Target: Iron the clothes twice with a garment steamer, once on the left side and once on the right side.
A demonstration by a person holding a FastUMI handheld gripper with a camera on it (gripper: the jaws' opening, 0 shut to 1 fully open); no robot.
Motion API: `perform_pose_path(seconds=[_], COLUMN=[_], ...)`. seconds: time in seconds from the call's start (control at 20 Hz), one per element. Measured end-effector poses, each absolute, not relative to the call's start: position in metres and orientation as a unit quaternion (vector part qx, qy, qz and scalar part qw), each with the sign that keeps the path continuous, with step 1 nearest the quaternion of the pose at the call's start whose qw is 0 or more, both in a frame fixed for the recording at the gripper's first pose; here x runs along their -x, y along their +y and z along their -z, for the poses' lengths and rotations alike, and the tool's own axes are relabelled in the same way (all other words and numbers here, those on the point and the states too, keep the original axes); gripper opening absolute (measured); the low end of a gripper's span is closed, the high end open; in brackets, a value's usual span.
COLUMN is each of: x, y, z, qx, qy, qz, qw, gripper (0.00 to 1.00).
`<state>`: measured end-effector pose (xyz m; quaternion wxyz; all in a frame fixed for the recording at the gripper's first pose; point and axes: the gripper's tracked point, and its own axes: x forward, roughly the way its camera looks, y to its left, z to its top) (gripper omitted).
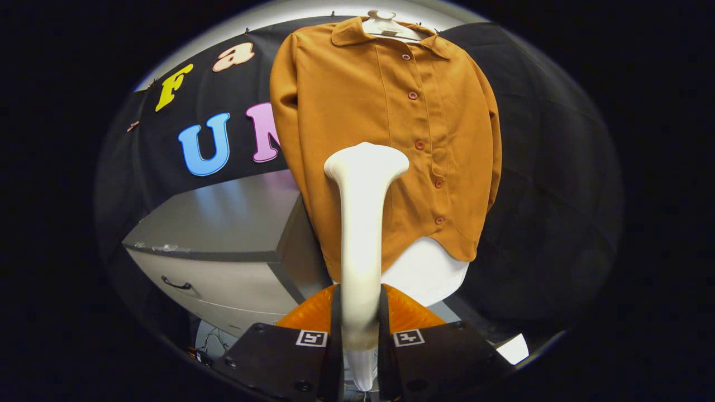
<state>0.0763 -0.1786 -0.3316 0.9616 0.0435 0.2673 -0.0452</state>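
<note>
- To the left of the shirt stands a grey cabinet with a dark drawer handle [223, 251], low and near its hem.
- The mustard-brown buttoned shirt [357, 106] hangs on a white plastic hanger [388, 25], front toward the fingers.
- The gripper [360, 335] has its fingers closed on the neck of the white long-necked garment steamer [363, 223], whose head is raised before the left panel of the shirt, beside the buttons; contact I cannot tell.
- I judge the left pass is in hand; the right side is not yet done.

Smooth matt plastic steamer [362, 223]; soft matt cloth shirt [357, 111]; smooth cabinet [223, 223]
</note>
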Motion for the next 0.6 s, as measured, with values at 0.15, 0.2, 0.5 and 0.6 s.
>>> perform_pose_path(seconds=[0.15,0.2,0.5,0.6], x=[-0.059,-0.054,-0.037,-0.034], y=[-0.175,-0.175,-0.176,-0.176], z=[0.336,0.334,0.281,0.255], qx=[-0.046,-0.047,-0.060,-0.061], qy=[0.276,0.272,0.221,0.192], qz=[0.043,0.042,0.037,0.035], qw=[0.959,0.960,0.973,0.979], gripper=[0.28,0.28,0.27,0.27])
